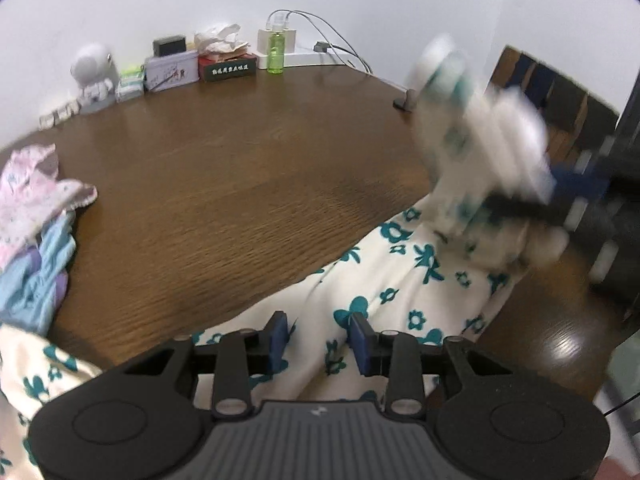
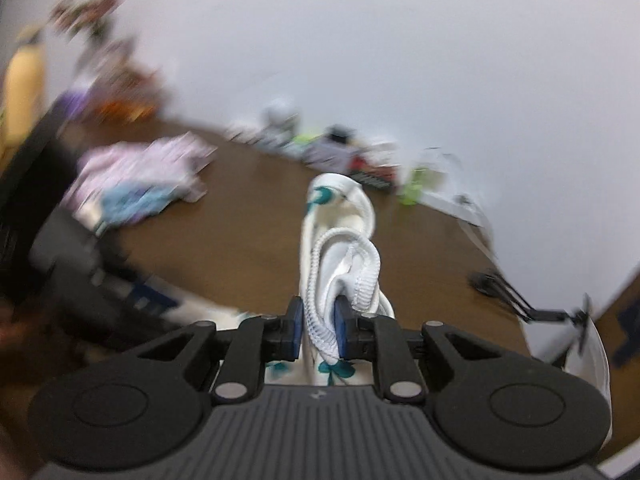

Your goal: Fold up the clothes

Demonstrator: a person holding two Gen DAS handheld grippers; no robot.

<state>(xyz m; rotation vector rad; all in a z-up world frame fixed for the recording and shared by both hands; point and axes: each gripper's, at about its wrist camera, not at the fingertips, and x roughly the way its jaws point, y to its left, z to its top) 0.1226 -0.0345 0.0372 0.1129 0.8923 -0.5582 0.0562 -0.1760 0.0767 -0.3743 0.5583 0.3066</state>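
Midway through a fold, the right gripper is clenched on the ribbed white hem of a cream garment printed with teal flowers, its blue pads pressing a bunched loop of cloth that stands up above the jaws. Seen from the left wrist, that same tool is a blur at the right, lifting one end of the garment off the dark brown wooden table. The rest of the garment trails across the near edge of the table and under the left gripper, whose jaws stand partly apart with the cloth between them; whether its pads press the fabric cannot be told. A heap of pink and pale blue clothes lies at the left edge of the table. Against the white wall stand a small white astronaut figure, tins and a green bottle.
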